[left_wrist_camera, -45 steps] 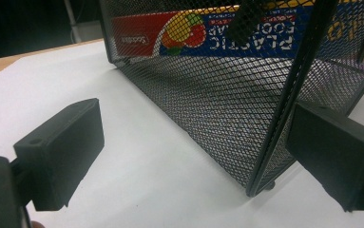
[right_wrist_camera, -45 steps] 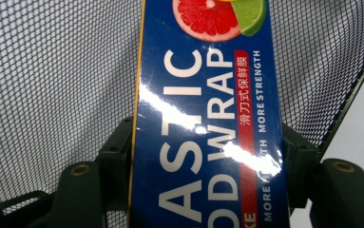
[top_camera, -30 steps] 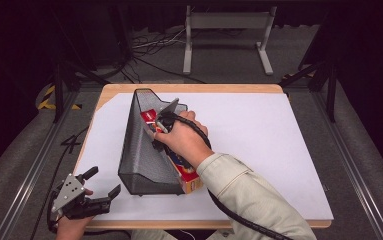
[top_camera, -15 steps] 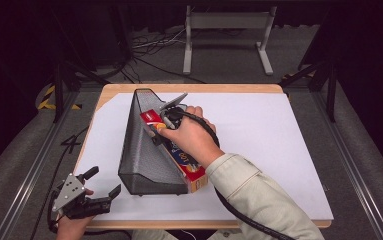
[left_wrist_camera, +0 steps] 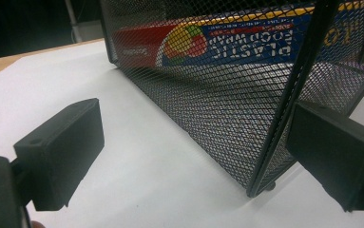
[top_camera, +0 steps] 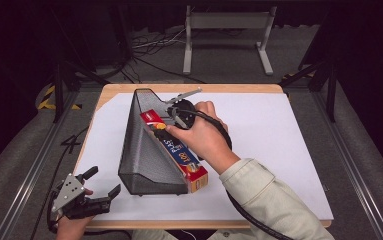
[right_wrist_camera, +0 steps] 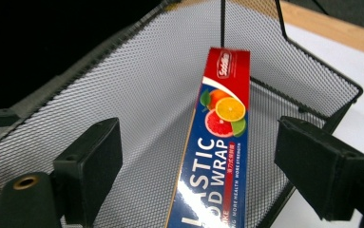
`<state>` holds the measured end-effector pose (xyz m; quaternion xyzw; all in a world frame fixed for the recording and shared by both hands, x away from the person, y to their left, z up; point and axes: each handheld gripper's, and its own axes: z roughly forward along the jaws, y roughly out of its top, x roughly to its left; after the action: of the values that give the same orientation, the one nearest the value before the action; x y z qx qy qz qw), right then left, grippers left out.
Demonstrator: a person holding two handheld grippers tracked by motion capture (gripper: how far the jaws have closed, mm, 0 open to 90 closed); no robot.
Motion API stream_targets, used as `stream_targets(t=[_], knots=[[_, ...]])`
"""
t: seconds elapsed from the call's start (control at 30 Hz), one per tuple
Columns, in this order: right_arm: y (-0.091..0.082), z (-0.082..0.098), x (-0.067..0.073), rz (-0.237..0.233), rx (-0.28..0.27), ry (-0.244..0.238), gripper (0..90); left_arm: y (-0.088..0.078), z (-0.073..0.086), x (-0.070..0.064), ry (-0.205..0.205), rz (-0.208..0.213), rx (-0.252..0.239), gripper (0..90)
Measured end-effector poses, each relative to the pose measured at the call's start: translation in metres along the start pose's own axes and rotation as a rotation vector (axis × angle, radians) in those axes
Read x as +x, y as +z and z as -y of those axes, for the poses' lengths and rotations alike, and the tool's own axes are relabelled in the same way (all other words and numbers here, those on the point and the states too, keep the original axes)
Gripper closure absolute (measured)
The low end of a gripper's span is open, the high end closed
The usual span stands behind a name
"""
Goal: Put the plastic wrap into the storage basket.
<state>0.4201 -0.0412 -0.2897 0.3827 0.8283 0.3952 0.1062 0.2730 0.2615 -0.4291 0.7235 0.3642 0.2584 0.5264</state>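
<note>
We judge the step in hand to be settling the plastic wrap box (top_camera: pixel 176 152) into the mesh file holder (top_camera: pixel 146 155). Our right claw (top_camera: pixel 171 114) hovers over the holder's tall end with its jaws apart and nothing between them; in the right gripper view the box (right_wrist_camera: pixel 215 142) lies just ahead of and below the jaws, slanted against the mesh wall (right_wrist_camera: pixel 137 95). Its near end juts out of the holder's low open end, toward our right forearm.

To do this well, we would nudge the box along its length, not from the side, so it slides down the sloping wire and does not wedge on the rim. The holder looks light, so a hard push could skid it across the white tabletop (top_camera: pixel 279 150).

Our left claw (top_camera: pixel 98 192) rests well back at the tabletop's near corner, jaws apart and empty; the holder's corner post (left_wrist_camera: pixel 284 109) stands just ahead of its jaws, ready to be steadied.

The box is glossy printed card, long and square-edged. The holder is black woven wire, stiff, with thin rod framing.
</note>
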Motion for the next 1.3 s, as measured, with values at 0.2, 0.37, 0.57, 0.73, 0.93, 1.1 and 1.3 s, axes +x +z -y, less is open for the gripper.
stream_targets(t=[0.2, 0.37, 0.57, 0.73, 0.93, 1.1, 1.3], knots=[[-0.015, 0.006, 0.000, -0.033, -0.086, -0.081, 16.4, 0.001, 0.000, 0.000, 0.000, 0.003, 0.004, 6.4], [-0.029, 0.011, -0.003, -0.044, -0.134, -0.130, 15.9, 0.001, 0.000, 0.001, -0.003, 0.004, 0.002, 6.4], [-0.051, 0.021, -0.016, -0.040, -0.158, -0.123, 16.0, 0.003, 0.000, 0.001, -0.001, 0.007, 0.006, 6.4], [-0.071, 0.032, -0.029, -0.034, -0.172, -0.106, 16.0, 0.004, -0.001, 0.000, 0.002, 0.005, 0.011, 6.4], [-0.096, 0.046, -0.046, -0.011, -0.175, -0.083, 16.0, 0.005, -0.001, 0.000, 0.003, 0.006, 0.009, 6.4], [-0.115, 0.058, -0.059, -0.004, -0.189, -0.106, 16.0, 0.004, -0.001, 0.000, 0.000, 0.001, 0.009, 6.4], [-0.139, 0.073, -0.078, 0.023, -0.197, -0.134, 16.0, 0.004, -0.001, 0.000, -0.002, -0.003, 0.008, 6.4]])
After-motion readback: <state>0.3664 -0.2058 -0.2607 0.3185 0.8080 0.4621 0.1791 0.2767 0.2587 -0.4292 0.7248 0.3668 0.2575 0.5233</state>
